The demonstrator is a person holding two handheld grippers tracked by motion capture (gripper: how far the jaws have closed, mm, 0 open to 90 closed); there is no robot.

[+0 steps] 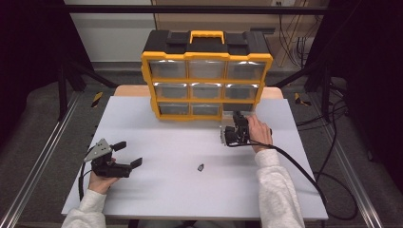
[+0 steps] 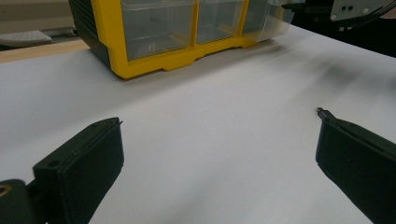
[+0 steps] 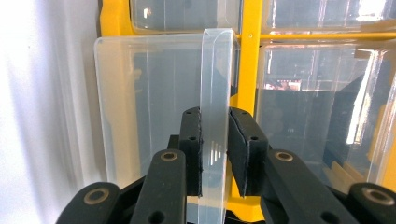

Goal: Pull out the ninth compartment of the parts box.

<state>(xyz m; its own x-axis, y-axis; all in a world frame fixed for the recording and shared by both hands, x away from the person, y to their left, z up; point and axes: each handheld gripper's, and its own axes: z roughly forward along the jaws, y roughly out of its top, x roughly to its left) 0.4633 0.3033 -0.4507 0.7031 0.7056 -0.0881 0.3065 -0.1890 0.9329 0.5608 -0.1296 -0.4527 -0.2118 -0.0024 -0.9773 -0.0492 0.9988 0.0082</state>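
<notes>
Though clear, a ridged plastic drawer (image 3: 154, 107).

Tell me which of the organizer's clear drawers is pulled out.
The bottom-right drawer of the yellow organizer: it juts forward over the table while the other eight sit flush. The right hand-held gripper is clamped on its front lip.

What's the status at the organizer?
Right hand-held gripper shut on clear drawer, bottom-right of organizer. Left hand-held gripper open, empty. Small dark part lies mid-table.
</notes>
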